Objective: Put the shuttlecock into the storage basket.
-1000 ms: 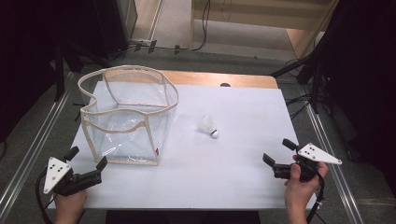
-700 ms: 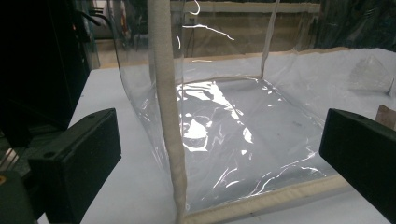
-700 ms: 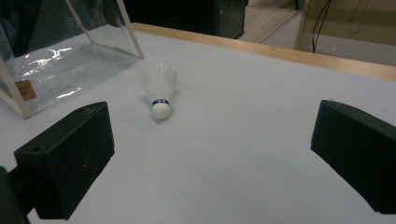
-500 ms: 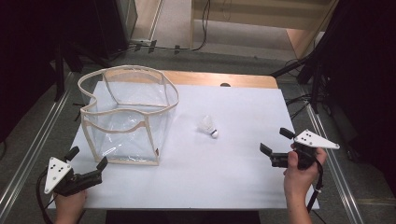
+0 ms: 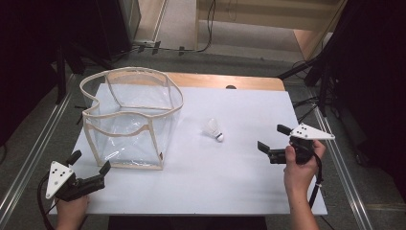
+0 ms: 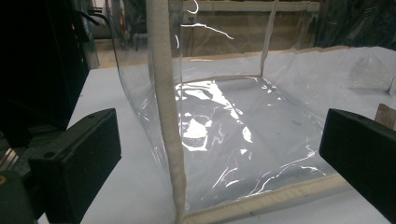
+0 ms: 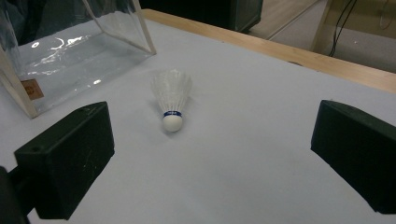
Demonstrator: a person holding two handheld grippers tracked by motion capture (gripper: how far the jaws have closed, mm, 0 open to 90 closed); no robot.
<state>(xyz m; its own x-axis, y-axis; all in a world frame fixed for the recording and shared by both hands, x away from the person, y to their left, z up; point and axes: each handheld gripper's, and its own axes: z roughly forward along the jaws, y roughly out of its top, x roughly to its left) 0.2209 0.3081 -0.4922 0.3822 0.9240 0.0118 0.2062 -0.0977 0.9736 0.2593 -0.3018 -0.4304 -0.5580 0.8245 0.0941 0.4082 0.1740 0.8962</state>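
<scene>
Two hand-held grippers sit nearest us at the front of the white surface (image 5: 230, 187): our left hand-held gripper (image 5: 88, 168) with jaws wide apart and holding nothing, aimed at the near corner of the clear bag (image 5: 131, 120), and our right hand-held gripper (image 5: 273, 142), likewise wide open and empty, aimed at the shuttlecock (image 5: 214, 129). In the right gripper view the shuttlecock (image 7: 172, 100) lies on its side between our jaws but well ahead of them, cork towards us, with a blue band around the cork whose writing is too small to read. The bag carries a small brown label (image 7: 31, 88) low on its side, also unreadable. Nothing lies between jaws and shuttlecock. Farther off, the bag stands upright with its cream-trimmed rim open, just left of the shuttlecock and apart from it. Beyond runs the surface's wooden edge (image 5: 225, 81).
</scene>
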